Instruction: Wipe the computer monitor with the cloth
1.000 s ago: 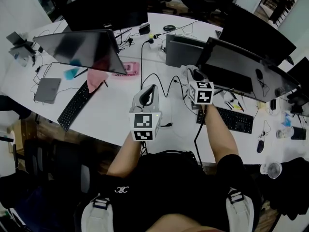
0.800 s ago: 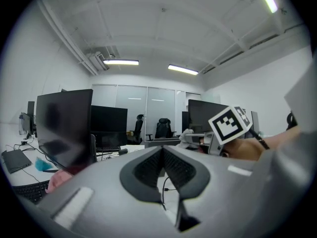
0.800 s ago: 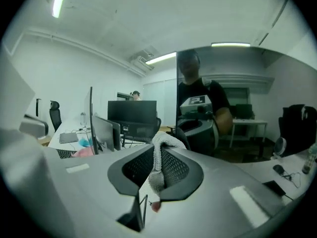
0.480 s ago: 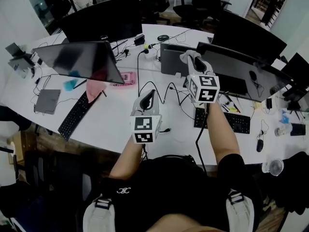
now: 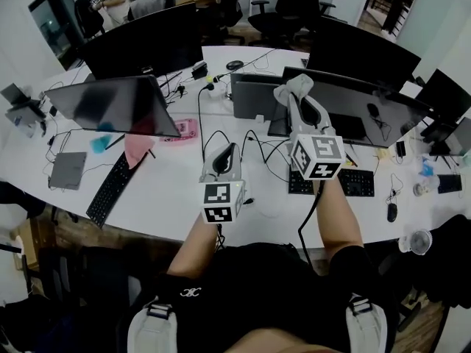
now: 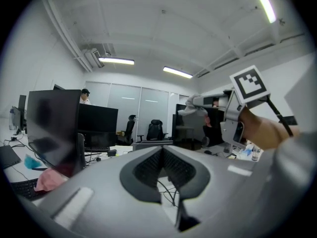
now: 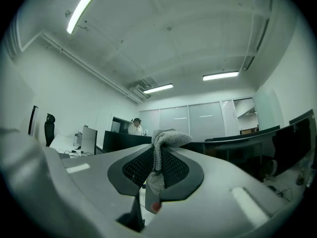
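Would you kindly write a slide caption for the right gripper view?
Right gripper with its jaws shut on a bunched grey cloth.

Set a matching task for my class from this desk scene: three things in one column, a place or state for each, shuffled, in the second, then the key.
Column one
1. grey cloth
2. left gripper
3. pink fabric

Column two
A. jaws together, nothing between them
B. lying on the white desk
C. clamped in the right gripper, held up in the air

Pairs: 1-C, 2-A, 3-B
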`<state>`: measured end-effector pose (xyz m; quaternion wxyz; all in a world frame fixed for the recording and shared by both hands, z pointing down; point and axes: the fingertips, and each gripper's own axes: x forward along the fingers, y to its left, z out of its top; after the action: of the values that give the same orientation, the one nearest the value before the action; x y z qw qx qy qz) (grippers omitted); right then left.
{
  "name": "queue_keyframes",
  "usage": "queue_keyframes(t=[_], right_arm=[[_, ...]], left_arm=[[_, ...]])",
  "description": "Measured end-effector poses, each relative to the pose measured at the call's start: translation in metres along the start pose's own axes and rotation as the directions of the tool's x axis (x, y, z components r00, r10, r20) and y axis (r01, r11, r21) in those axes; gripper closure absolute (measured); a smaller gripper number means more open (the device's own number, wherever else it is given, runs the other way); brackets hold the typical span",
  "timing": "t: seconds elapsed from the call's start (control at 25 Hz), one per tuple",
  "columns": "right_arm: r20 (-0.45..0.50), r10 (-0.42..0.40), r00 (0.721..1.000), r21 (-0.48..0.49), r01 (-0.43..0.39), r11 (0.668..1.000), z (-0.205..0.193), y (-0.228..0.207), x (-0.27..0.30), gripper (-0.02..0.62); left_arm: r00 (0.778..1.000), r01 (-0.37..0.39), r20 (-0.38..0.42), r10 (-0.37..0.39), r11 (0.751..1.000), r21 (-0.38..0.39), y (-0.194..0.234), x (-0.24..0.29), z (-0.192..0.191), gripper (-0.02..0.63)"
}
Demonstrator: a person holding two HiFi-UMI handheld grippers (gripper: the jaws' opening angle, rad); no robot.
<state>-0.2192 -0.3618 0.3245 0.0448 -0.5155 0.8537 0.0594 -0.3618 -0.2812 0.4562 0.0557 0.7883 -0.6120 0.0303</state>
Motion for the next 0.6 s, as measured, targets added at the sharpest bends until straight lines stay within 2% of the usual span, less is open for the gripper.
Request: queue_keyframes(t=[0.16,0.32,0.48,0.6], right_arm=[[0.007,-0.083,0.996,-0.001,0.084,0.997,-0.001,-0.023,-0.053,0.561],[0.014,-0.200,0.980,-0.016,0.200,0.980,-0.003,-0.049,-0.113,0.561],[0.016,-0.333,0.943,-0.023,0.334,0.942,-0.008,-0.071,-0.178,0.561],[0.002,-0.427,0.904,-0.037,0.427,0.903,-0.015,-0.080,-0.227,0.563]], left_arm=[[0.995,0.098,0.016,-0.098,0.995,0.009,-0.040,0.010,0.006,0.555],[0.979,0.205,0.016,-0.205,0.978,0.035,-0.091,0.008,0.007,0.555],[0.950,0.312,0.009,-0.313,0.948,0.055,-0.145,-0.004,0.003,0.555],[0.925,0.379,-0.016,-0.379,0.922,0.076,-0.174,-0.019,-0.001,0.555]])
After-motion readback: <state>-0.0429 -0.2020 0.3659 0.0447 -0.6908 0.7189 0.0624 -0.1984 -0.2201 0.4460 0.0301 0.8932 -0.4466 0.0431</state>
